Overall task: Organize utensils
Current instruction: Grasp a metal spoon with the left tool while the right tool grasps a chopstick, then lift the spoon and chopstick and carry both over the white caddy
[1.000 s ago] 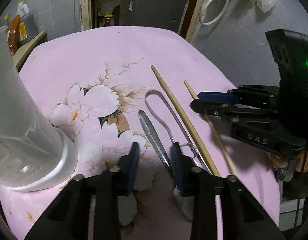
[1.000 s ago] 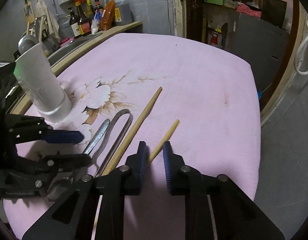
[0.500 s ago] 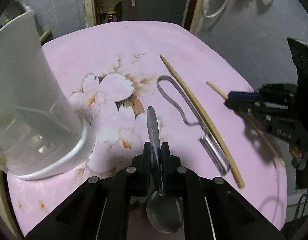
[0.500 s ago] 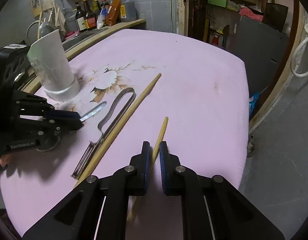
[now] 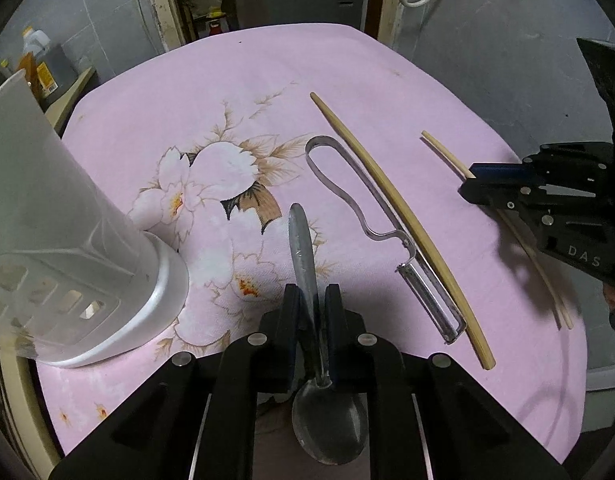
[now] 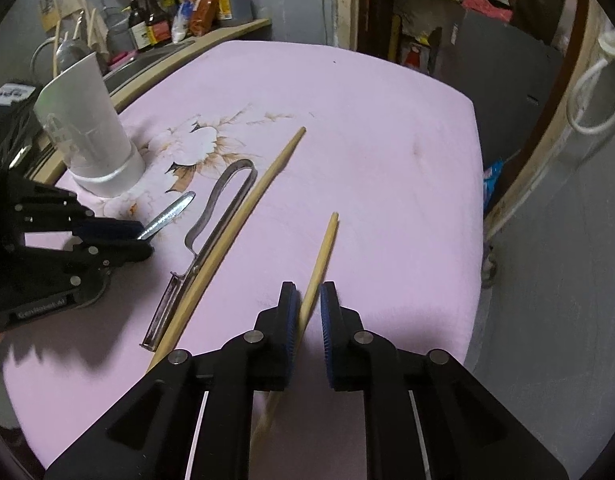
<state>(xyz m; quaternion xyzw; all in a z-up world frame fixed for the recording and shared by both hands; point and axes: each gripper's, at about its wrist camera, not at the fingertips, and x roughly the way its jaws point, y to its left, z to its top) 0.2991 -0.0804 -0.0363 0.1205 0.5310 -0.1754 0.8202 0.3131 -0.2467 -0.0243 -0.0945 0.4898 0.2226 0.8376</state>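
My left gripper [image 5: 310,304] is shut on a metal spoon [image 5: 303,248], handle pointing forward, bowl under the gripper body; it also shows in the right wrist view [image 6: 167,214]. My right gripper [image 6: 309,306] is shut on a pair of thin wooden chopsticks [image 6: 321,254], which also show in the left wrist view [image 5: 447,154]. A white perforated utensil holder [image 5: 63,248] stands at the left of the pink table; the right wrist view shows it too [image 6: 87,136]. A metal peeler [image 5: 371,232] and a long wooden stick [image 5: 399,220] lie side by side between the grippers.
The pink flowered tablecloth [image 5: 247,92] covers the table. A counter with bottles [image 6: 179,12] stands beyond the far left edge. The floor drops off at the table's right edge [image 6: 477,168].
Both grippers have closed: the left on the spoon, the right on the chopsticks. The spoon and the chopsticks are lifted slightly and both grippers have drawn back.
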